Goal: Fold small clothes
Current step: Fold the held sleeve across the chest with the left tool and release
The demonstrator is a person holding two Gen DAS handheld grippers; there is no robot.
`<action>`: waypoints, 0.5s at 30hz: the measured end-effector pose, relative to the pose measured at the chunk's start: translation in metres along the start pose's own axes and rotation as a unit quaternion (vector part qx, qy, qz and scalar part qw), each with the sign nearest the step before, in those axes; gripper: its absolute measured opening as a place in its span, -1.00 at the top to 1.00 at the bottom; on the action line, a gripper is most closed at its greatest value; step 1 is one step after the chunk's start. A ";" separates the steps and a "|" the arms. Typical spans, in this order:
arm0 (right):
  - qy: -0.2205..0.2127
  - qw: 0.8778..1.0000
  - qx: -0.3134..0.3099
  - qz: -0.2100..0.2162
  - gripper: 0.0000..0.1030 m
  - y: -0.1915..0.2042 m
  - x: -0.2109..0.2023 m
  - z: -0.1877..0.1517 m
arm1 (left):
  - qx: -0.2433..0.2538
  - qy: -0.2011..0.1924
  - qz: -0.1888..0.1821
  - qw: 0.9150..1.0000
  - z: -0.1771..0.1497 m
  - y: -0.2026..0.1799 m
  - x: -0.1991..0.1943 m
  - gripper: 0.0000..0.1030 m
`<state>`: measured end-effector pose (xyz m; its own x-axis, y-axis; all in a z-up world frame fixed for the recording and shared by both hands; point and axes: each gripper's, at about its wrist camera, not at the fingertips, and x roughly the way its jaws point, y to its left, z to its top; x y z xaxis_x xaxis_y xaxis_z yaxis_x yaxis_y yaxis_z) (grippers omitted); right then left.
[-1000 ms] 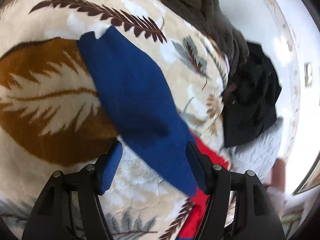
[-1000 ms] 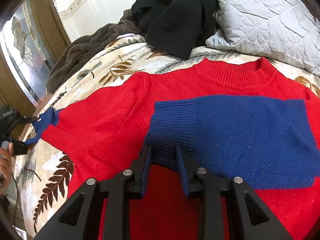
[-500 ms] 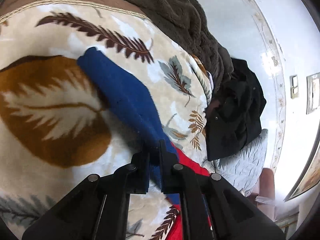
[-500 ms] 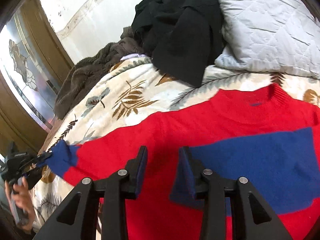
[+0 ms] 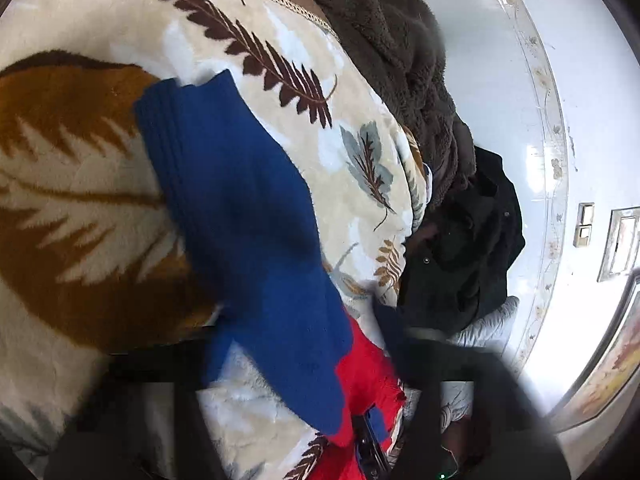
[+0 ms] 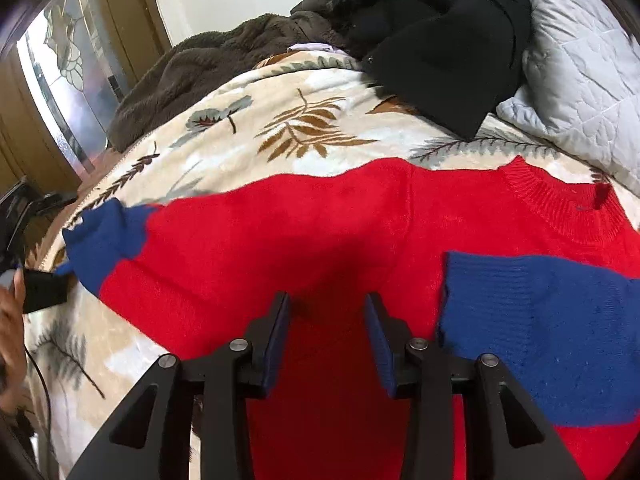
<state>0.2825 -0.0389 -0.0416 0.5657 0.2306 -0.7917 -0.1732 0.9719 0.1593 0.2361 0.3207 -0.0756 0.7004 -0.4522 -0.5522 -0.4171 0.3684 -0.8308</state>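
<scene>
Sweater (image 6: 320, 240) in red lies spread flat on the leaf-print blanket (image 6: 352, 92), its neck toward the grey pillow (image 6: 580, 60). One blue sleeve (image 6: 540, 320) is already folded across the chest. The other blue sleeve (image 5: 240, 208) stretches out to the side over the blanket.

Your left gripper (image 5: 304, 344) is blurred, but its fingers stand apart and are opening, with that outstretched sleeve lying between them. Your right gripper (image 6: 326, 308) hovers over the red body beside the folded sleeve, with its jaws parted and nothing between them.

A black garment (image 6: 440, 40) and a brown fleece (image 6: 200, 64) lie heaped beyond the sweater.
</scene>
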 end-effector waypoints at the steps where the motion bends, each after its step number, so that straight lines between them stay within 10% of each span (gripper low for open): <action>1: -0.002 1.000 0.006 0.003 0.23 -0.003 -0.003 -0.001 | 0.007 0.011 0.003 1.000 0.000 -0.002 0.001 0.91; 15: -0.016 0.980 0.197 -0.023 0.23 -0.148 -0.094 -0.030 | 0.153 0.013 -0.001 0.988 -0.066 -0.110 -0.022 0.91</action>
<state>0.2304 -0.2057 -0.0086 0.5915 0.1810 -0.7857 0.1744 0.9227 0.3439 0.2284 0.2359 0.0232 0.6837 -0.4730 -0.5557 -0.2178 0.5945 -0.7740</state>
